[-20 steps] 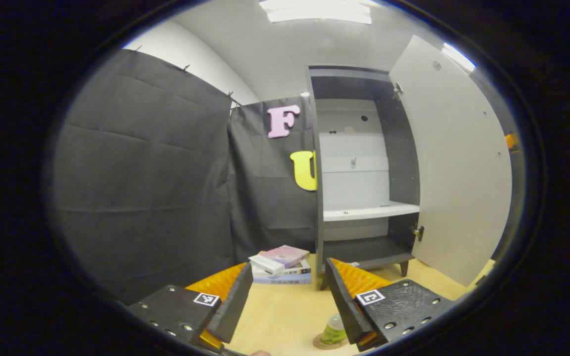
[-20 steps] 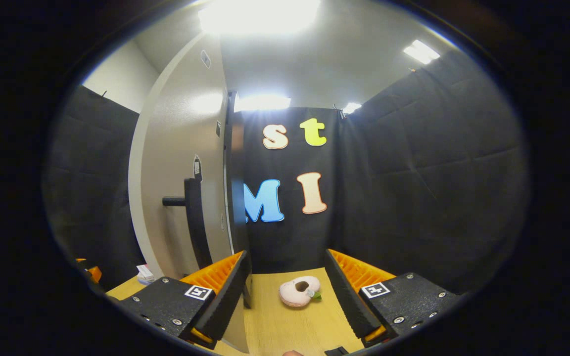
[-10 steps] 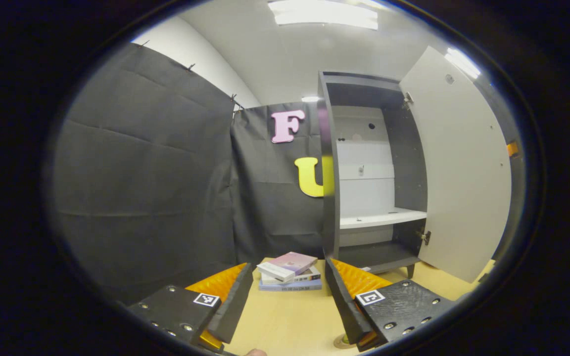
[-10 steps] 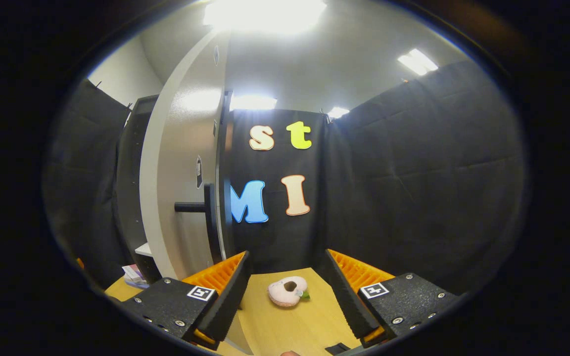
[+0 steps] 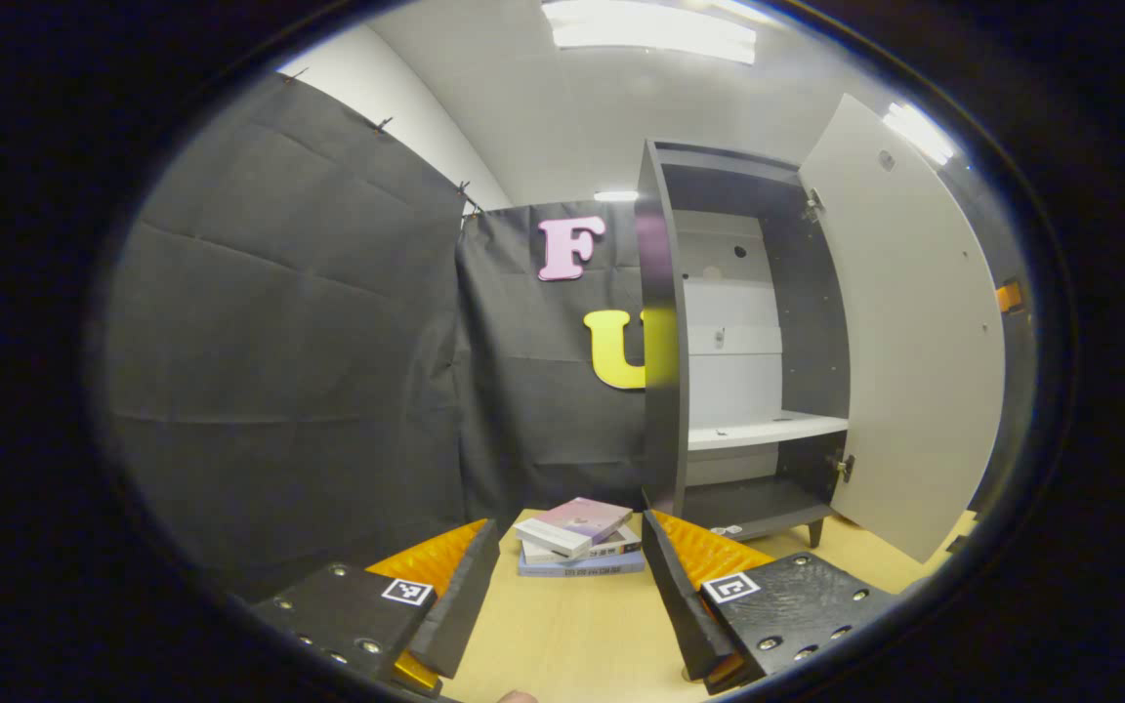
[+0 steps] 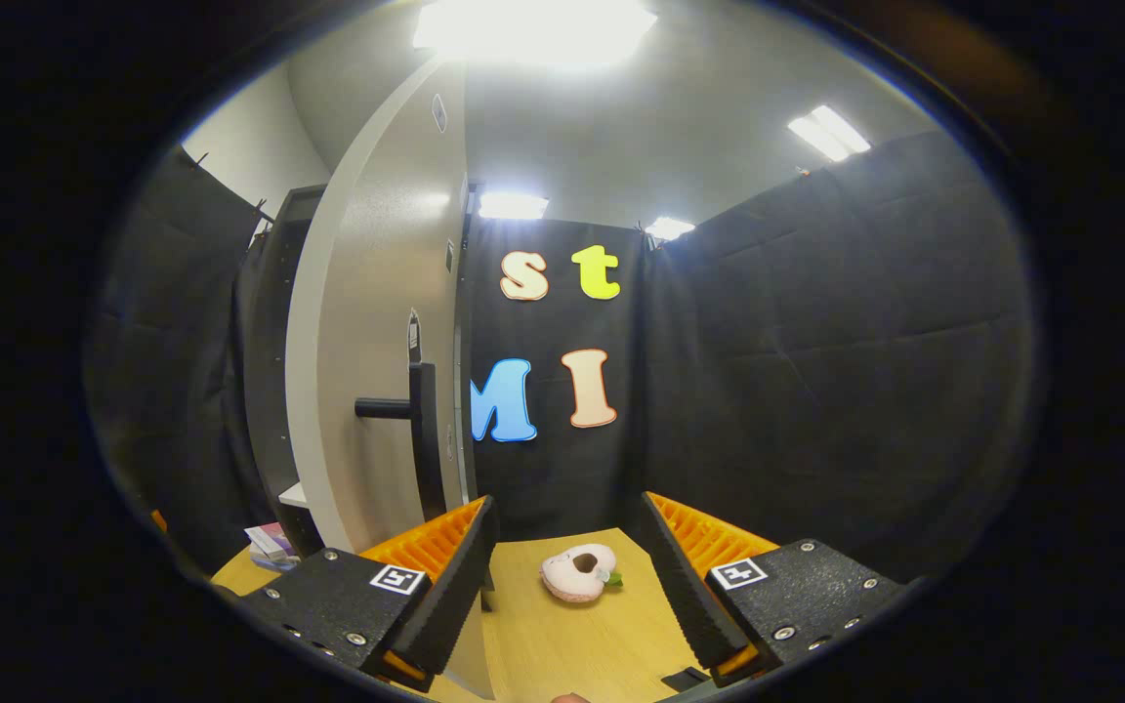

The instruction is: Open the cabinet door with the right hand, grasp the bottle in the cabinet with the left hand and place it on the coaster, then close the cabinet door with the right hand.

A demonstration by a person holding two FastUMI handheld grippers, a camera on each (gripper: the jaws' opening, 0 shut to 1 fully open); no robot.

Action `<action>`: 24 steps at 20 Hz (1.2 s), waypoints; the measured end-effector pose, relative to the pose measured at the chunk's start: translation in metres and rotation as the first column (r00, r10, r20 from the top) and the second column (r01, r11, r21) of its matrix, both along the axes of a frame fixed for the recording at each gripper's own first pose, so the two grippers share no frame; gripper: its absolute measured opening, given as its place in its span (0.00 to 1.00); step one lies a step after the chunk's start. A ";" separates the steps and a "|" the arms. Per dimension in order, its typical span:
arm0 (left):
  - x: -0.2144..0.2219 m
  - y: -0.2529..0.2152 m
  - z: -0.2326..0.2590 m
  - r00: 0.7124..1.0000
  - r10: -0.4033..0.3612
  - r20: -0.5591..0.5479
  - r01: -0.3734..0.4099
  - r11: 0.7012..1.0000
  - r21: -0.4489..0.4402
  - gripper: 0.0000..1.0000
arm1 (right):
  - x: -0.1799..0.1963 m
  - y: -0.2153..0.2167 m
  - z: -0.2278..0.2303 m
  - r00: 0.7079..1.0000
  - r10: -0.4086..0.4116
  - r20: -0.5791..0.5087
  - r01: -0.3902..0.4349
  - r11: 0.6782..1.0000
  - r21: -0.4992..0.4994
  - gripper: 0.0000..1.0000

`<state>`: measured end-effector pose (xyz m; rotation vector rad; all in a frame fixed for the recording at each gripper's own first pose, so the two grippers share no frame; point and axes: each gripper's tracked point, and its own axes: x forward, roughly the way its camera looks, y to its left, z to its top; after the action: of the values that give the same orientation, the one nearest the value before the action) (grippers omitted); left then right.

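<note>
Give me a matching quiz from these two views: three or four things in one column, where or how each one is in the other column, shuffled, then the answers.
Things:
1. cabinet door
2. books
3. pink toy
4. left gripper

States:
A. stacked on the table left of the cabinet
B. lying between the right gripper's fingers in its view
C. swung wide open
D. open, holding nothing

Pairs: 1-C, 2-A, 3-B, 4-D

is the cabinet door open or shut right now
Open. In the left gripper view the door swings out to the right on its hinges, baring the cabinet inside and its white shelf.
</note>
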<state>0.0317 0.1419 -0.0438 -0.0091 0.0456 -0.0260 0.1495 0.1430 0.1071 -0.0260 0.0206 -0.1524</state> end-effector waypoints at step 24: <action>-0.025 0.064 -0.015 0.999 -0.015 -0.033 0.015 1.000 0.000 0.84 | 0.026 0.178 0.000 0.970 0.241 -0.004 -0.241 0.970 -0.019 0.91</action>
<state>0.0065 0.2063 -0.0591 -0.0093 0.0783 -0.0406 0.1757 0.3210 0.1067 -0.0479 0.0172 0.0913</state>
